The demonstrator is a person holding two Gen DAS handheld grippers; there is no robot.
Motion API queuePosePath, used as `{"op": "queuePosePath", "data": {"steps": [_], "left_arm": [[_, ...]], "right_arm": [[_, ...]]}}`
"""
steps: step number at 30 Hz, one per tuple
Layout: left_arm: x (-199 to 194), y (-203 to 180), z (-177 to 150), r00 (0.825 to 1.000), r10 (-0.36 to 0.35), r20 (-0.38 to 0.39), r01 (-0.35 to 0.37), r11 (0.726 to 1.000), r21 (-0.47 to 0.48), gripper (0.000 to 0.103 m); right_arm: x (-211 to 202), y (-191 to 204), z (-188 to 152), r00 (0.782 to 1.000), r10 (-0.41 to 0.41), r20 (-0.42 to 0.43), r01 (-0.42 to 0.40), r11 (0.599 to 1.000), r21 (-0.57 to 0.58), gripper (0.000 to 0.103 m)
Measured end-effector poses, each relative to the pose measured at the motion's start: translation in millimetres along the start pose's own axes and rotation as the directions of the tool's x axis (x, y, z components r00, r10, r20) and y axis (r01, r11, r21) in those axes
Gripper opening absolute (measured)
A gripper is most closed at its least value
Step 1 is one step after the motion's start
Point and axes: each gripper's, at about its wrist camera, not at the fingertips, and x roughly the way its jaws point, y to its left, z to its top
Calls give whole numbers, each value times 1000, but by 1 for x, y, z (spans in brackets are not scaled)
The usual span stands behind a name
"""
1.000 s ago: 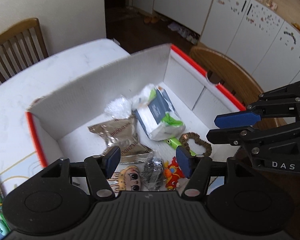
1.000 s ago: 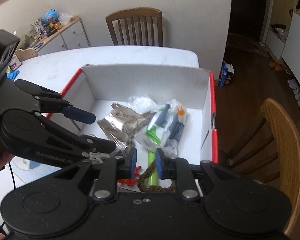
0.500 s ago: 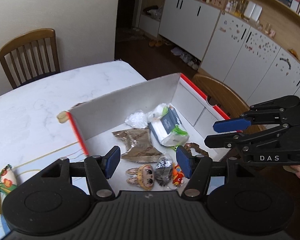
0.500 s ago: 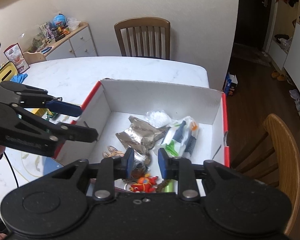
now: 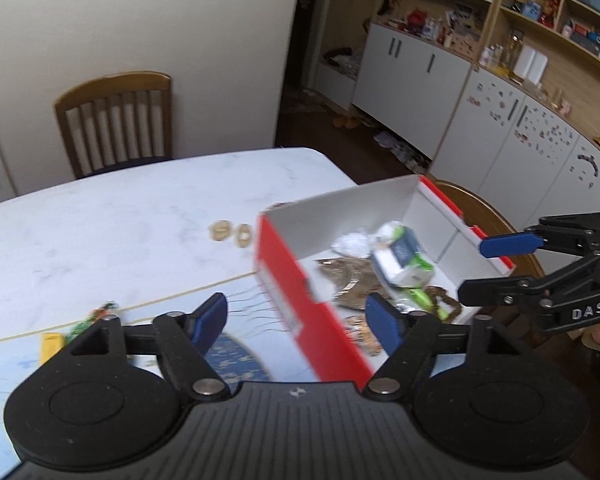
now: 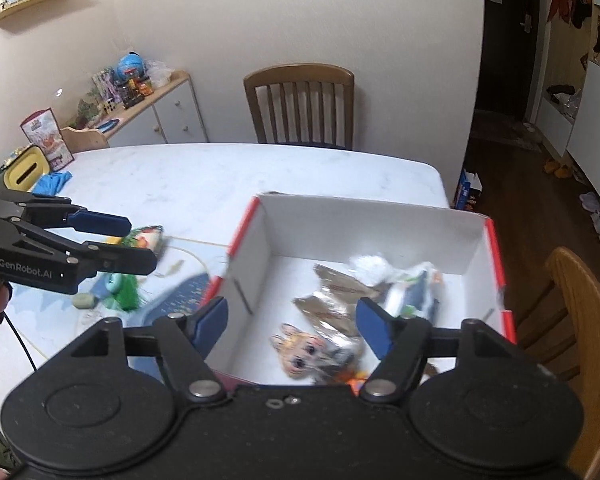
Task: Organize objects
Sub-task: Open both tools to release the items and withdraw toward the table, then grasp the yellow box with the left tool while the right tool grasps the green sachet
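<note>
A red-and-white cardboard box stands on the white table and holds a foil packet, a tissue pack, a doll-face charm and other small things. My left gripper hangs above the box's left wall. Its jaws are opening and nothing is between them. My right gripper hovers over the box's near side. Its jaws are also opening, with nothing held.
Left of the box lie a blue patterned mat, a green-and-orange toy, a yellow block and two small tan pieces. A wooden chair stands behind the table, another chair by the box's right side.
Both grippers drew back and rose from the box. The right jaws went from nearly shut to wide, and the left jaws widened. The left view swung leftward.
</note>
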Motion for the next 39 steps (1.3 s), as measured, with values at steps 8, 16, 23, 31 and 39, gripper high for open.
{"op": "queuePosePath", "data": {"steps": [8, 16, 23, 31, 39], "left_arm": [[-32, 62, -18, 998, 56, 11, -55, 997, -50, 81], [-54, 122, -37, 996, 90, 19, -88, 991, -102, 86], [-60, 166, -52, 995, 93, 39, -88, 990, -109, 103], [-37, 199, -70, 993, 117, 28, -114, 990, -87, 103], [-1, 229, -83, 986, 164, 0, -164, 983, -87, 103]], "right_arm": [[10, 61, 9, 1000, 26, 10, -26, 999, -23, 76], [29, 119, 20, 999, 49, -1, -49, 997, -53, 77], [52, 159, 28, 999, 40, -12, -41, 997, -70, 78], [87, 190, 47, 999, 30, -27, -32, 996, -78, 82], [135, 213, 63, 998, 25, -52, -30, 994, -107, 86]]}}
